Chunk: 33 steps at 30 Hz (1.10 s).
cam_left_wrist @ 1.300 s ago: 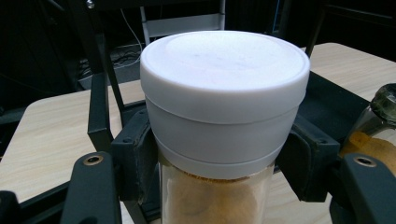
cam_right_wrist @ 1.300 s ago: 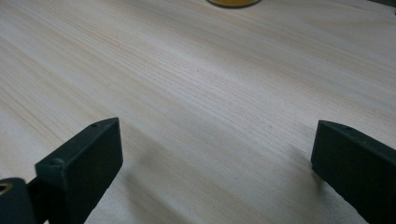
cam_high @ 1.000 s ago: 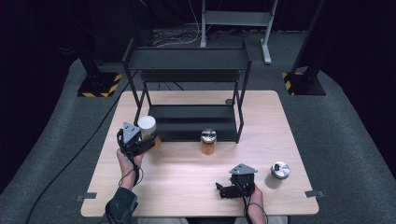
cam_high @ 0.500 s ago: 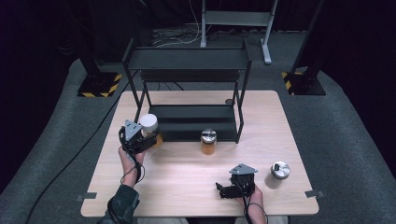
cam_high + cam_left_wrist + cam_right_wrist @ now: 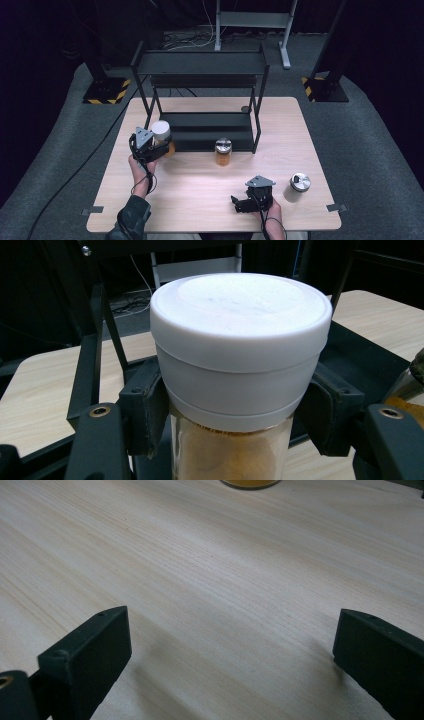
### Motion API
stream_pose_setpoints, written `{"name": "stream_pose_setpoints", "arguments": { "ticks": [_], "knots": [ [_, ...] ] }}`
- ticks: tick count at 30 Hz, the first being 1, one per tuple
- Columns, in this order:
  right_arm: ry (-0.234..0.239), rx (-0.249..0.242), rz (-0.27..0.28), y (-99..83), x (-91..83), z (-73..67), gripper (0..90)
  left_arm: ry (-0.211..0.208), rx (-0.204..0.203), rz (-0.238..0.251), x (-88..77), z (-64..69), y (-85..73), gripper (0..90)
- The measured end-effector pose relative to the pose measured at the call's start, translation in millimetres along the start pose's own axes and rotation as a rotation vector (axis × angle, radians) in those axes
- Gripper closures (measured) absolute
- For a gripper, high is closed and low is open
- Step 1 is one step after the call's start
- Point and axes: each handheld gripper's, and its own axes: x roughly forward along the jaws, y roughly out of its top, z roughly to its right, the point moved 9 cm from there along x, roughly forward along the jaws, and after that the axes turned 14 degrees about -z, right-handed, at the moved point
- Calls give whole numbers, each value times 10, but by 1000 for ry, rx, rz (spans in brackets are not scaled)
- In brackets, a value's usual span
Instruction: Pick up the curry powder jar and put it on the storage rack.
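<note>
My left gripper (image 5: 161, 146) is shut on a glass jar (image 5: 161, 133) with a white lid and orange-brown powder inside, held upright just off the left front corner of the black rack (image 5: 200, 64). In the left gripper view the two pads (image 5: 145, 412) press on the jar (image 5: 240, 355) right below its lid. My right gripper (image 5: 239, 204) rests low on the table near the front edge, pointing left. Its jaws stand wide open in the right gripper view (image 5: 230, 650), with bare wood between them.
A silver-lidded jar (image 5: 223, 151) of orange contents stands on the wooden table (image 5: 200, 200) in front of the rack's lower shelf. Another silver-lidded jar (image 5: 299, 184) stands at the right front. The rack has two black shelves.
The left gripper with its jar has edged very slightly toward the rack. The right gripper has stayed still.
</note>
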Motion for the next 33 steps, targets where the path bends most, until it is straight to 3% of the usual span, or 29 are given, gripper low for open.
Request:
{"name": "stream_pose_setpoints", "arguments": {
  "ticks": [33],
  "knots": [
    [-6, -8, -7, -3, 6, -6, 13, 10, -8, -18, 174, -111, 21, 348]
  ]
}}
